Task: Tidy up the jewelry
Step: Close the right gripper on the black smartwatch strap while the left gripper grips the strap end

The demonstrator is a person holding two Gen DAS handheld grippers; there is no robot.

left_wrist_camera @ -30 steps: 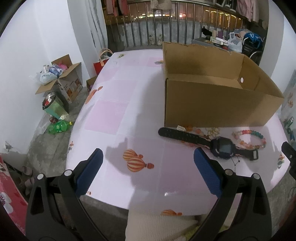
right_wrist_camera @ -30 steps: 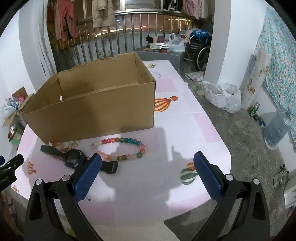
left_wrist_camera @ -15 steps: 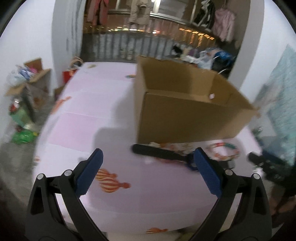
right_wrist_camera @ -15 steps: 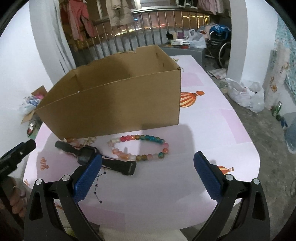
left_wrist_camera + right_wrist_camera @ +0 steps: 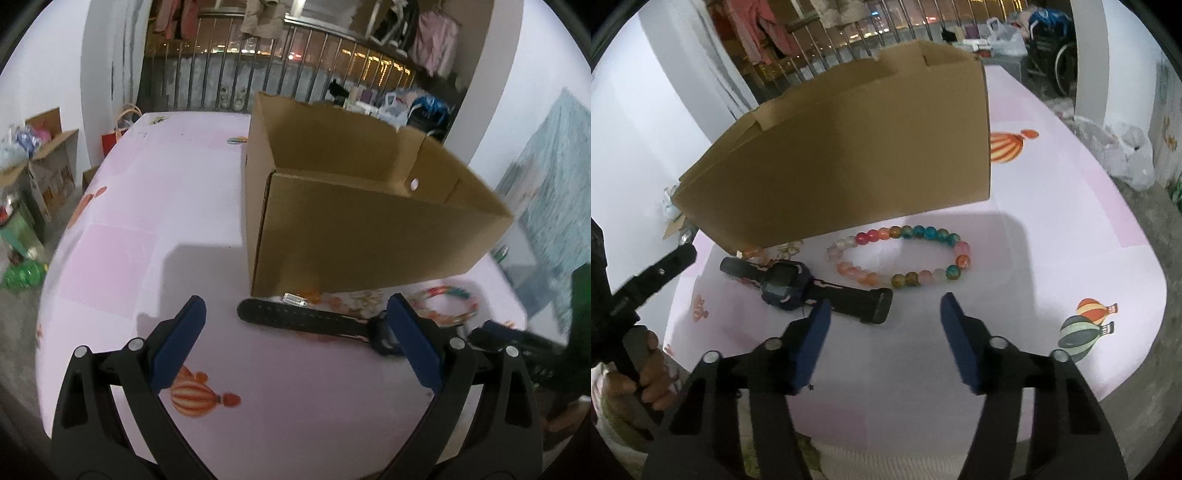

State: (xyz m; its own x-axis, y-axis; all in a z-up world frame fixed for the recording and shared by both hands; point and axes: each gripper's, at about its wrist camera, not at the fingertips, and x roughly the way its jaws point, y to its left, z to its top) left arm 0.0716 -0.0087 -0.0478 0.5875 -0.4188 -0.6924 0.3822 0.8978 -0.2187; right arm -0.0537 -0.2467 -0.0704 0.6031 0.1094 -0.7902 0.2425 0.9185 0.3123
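A black watch (image 5: 314,321) (image 5: 790,286) lies on the pink tablecloth in front of an open cardboard box (image 5: 354,221) (image 5: 849,162). A bracelet of coloured beads (image 5: 905,258) (image 5: 448,301) lies to the watch's right. A small pale orange bead piece (image 5: 772,253) (image 5: 343,301) lies against the box's front wall. My left gripper (image 5: 295,325) hangs open over the watch strap, its right pad in front of the watch face. My right gripper (image 5: 884,314) hovers just short of the bracelet, its jaws closing with nothing between them.
The table (image 5: 177,206) (image 5: 1052,229) has rounded near corners and balloon prints. Left of it on the floor stand cardboard boxes (image 5: 48,162) and a green bottle (image 5: 22,277). A metal railing (image 5: 295,70) runs behind. White bags (image 5: 1119,155) lie on the floor at right.
Both grippers have sunk and tilted toward the table, nearing the watch and bracelet. The right gripper's jaws have narrowed. The left gripper now frames the watch strap.
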